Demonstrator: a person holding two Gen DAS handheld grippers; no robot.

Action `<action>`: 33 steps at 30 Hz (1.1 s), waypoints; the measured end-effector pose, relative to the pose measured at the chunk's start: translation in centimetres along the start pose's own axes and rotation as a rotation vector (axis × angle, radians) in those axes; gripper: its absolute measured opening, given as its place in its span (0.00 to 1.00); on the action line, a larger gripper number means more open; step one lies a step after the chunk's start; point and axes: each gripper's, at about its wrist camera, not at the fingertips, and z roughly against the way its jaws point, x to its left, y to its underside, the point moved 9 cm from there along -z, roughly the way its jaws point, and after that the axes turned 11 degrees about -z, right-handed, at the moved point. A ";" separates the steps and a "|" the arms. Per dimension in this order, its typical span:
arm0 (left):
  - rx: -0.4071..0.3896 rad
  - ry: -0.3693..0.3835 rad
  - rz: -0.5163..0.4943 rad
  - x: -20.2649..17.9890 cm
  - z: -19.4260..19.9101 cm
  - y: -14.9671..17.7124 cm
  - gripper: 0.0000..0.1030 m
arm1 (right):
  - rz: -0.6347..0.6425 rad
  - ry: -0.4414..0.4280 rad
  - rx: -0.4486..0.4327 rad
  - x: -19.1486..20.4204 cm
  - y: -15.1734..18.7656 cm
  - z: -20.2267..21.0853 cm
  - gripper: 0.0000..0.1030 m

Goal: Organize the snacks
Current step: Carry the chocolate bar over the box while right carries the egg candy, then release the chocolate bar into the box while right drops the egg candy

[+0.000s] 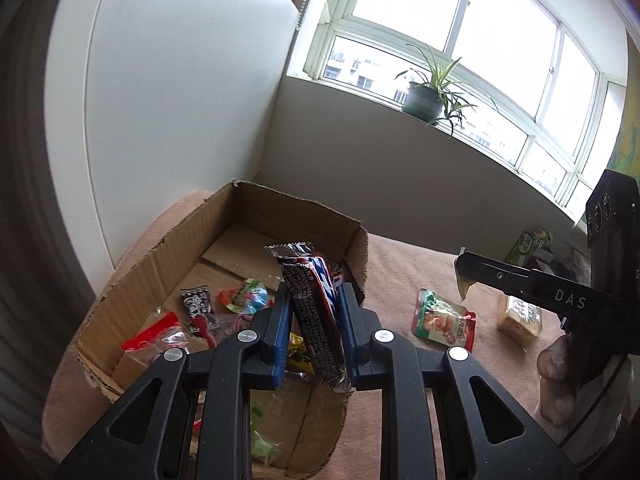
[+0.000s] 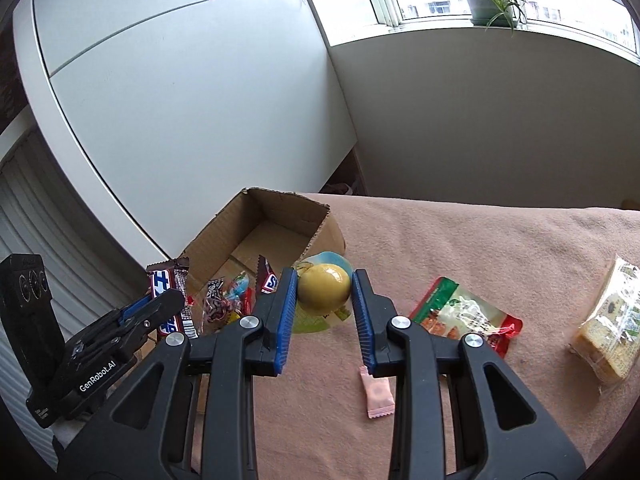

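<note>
- Clamping a chocolate bar point(image 1: 318, 320) across its middle, the left gripper point(image 1: 314, 308) is seen at lower centre of the left view, over the near end of the box point(image 1: 256, 216).
- The bar is held tilted, its crimped end up; it is judged light, fairly stiff inside, with a slick wrapper, so a grip across the middle is best.
- A yellow jelly cup point(image 2: 323, 288) is pinched between the pads of the right gripper point(image 2: 324, 296) at centre of the right view, just beside the box's right wall.
- The cup is judged light, smooth and rounded, its thin plastic wall likely to give and slip under a hard squeeze; its widest part is the place to be held.
- Several small packets are seen already lying in the box.
- A red-and-green pouch point(image 2: 466, 318), a pink candy point(image 2: 378, 394) and a wrapped cake point(image 2: 610, 330) are left on the blanket point(image 2: 460, 240), at right in the right view.
- These are judged soft and light, best taken by an edge.
</note>
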 end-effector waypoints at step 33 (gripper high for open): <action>0.011 -0.011 0.081 4.3 0.4 0.9 0.41 | 0.074 -0.041 0.040 5.2 1.3 -4.1 0.65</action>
